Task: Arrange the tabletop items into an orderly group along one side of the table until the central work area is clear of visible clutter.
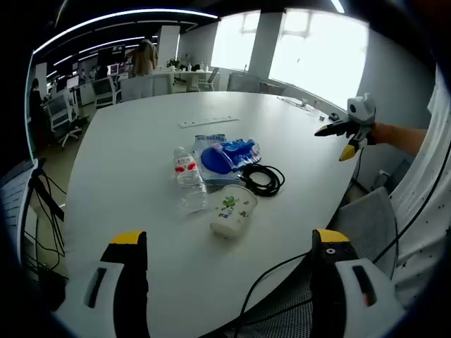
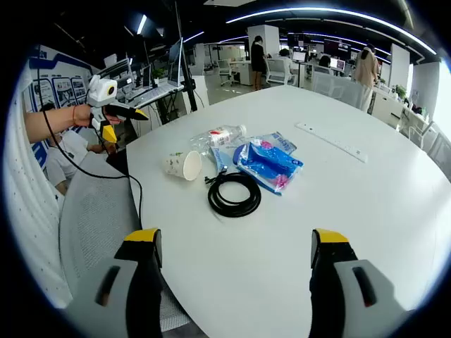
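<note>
Holding both grippers spread and empty above the desk (image 2: 366, 211) edge, you start with the nearest piece: the cup (image 1: 232, 211) lying on its side. Beyond it sit the cable (image 2: 234, 194), bottle (image 1: 188, 176) and blue packet (image 2: 268, 163), clustered mid-desk. Approach low, pinch the cup's rim gently, and carry it aside first.

Smooth matt white table (image 2: 366, 211), clear plastic bottle (image 1: 189, 177), glossy blue packet (image 2: 268, 163), paper cup (image 1: 233, 211).
</note>
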`<state>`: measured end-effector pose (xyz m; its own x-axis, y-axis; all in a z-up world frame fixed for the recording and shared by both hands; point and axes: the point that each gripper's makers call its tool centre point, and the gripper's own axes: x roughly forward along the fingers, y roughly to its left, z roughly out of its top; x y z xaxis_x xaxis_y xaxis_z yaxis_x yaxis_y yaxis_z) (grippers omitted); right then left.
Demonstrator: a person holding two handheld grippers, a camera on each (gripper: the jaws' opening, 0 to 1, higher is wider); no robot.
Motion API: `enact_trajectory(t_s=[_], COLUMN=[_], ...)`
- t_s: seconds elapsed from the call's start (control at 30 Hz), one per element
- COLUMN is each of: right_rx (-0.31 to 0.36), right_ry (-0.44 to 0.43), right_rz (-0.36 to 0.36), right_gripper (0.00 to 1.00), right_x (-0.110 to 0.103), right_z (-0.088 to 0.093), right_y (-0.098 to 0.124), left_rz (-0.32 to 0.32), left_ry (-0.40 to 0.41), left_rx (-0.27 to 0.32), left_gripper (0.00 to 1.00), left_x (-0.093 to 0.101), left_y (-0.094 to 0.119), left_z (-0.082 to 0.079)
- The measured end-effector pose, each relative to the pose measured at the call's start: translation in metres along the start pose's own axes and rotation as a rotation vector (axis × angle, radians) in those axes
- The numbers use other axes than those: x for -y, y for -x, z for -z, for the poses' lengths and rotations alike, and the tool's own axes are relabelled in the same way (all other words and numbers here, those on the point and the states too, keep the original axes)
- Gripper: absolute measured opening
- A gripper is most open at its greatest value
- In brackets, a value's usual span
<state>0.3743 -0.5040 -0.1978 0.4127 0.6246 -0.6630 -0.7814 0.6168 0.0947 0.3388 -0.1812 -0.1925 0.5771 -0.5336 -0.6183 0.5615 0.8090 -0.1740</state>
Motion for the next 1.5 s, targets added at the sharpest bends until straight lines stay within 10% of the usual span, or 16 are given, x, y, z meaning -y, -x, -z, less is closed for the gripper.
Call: enact_trajectory(t_s=[1.5], right_rx=[-0.003], right_ry=[-0.01], right_rz=[-0.005], right_gripper=[0.86], right_x=[0.0002], right_z=[0.0026], right_y=[-0.003], left_rz=[0.001], left_ry=[0.013], left_rx=[0.001], left_gripper=[1.0], left_x=[0.0006], left_y=[-0.0046], left_z=[0.0001])
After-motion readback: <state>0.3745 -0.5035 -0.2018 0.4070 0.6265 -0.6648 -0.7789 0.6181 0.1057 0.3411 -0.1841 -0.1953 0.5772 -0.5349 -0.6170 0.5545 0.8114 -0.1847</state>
